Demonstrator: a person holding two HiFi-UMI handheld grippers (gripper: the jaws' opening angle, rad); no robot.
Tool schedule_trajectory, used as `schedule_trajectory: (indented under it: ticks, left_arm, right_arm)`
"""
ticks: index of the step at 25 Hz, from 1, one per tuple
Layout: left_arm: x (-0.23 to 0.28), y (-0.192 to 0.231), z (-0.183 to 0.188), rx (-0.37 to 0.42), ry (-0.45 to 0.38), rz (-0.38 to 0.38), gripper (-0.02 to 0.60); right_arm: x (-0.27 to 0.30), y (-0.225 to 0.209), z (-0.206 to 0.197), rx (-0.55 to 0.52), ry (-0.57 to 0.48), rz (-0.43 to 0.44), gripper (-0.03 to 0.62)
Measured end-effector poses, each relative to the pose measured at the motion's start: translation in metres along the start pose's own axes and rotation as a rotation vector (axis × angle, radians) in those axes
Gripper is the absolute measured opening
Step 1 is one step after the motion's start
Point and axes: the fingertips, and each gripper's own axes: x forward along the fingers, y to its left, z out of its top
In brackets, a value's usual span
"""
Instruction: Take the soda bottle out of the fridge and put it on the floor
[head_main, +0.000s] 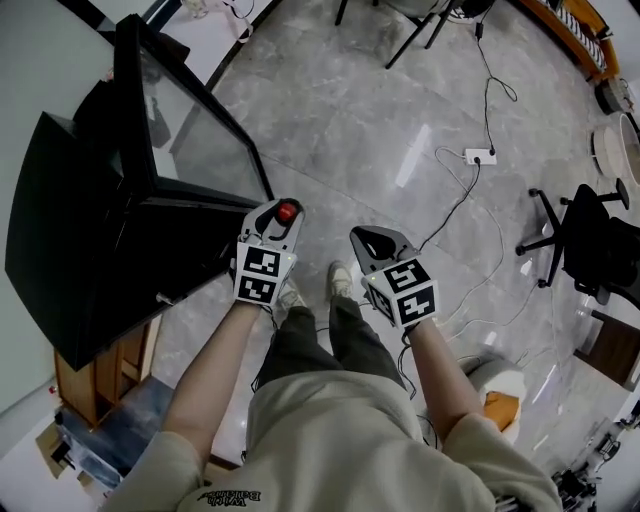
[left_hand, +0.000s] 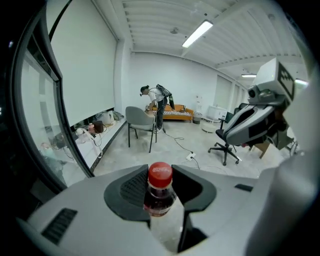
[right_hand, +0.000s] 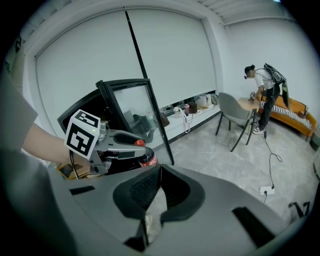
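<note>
Pads of our left gripper (head_main: 283, 207) press on the neck of the soda bottle (left_hand: 159, 197), its red cap (left_hand: 160, 174) standing just above them, so that gripper grasps the bottle. We keep our right gripper (right_hand: 160, 169) clenched, tips meeting with nothing between them, a little to the right of the left one. The bottle hangs in the air outside the black fridge (head_main: 90, 240), near the lower corner of its open glass door (head_main: 195, 130), above the grey marbled floor (head_main: 330, 120) and ahead of our shoes (head_main: 341, 277). Farther off we see a white power strip (head_main: 481, 156) lying on the floor, a black office chair (head_main: 590, 245) at the right, and, across the room, a grey chair (left_hand: 140, 120) beside a person (left_hand: 157, 100) bending over.
</note>
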Motion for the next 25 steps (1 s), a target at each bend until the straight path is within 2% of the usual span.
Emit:
schedule_trajectory:
  ticks: [8, 13, 20, 25]
  left_arm:
    - [0.058, -0.015, -0.051, 0.040, 0.076, -0.030, 0.140]
    - [0.095, -0.026, -0.092, 0.060, 0.106, -0.062, 0.137]
    - [0.143, -0.035, -0.159, 0.088, 0.158, -0.099, 0.137]
    - [0.184, -0.040, -0.218, 0.090, 0.192, -0.123, 0.137]
  right_arm:
    - [0.051, -0.042, -0.059, 0.068, 0.054, -0.022, -0.003]
    - [0.091, -0.057, -0.103, 0.079, 0.099, -0.006, -0.003]
    - [0.164, -0.067, -0.161, 0.081, 0.148, 0.028, -0.003]
    - [0.211, -0.087, -0.223, 0.109, 0.202, 0.017, -0.003]
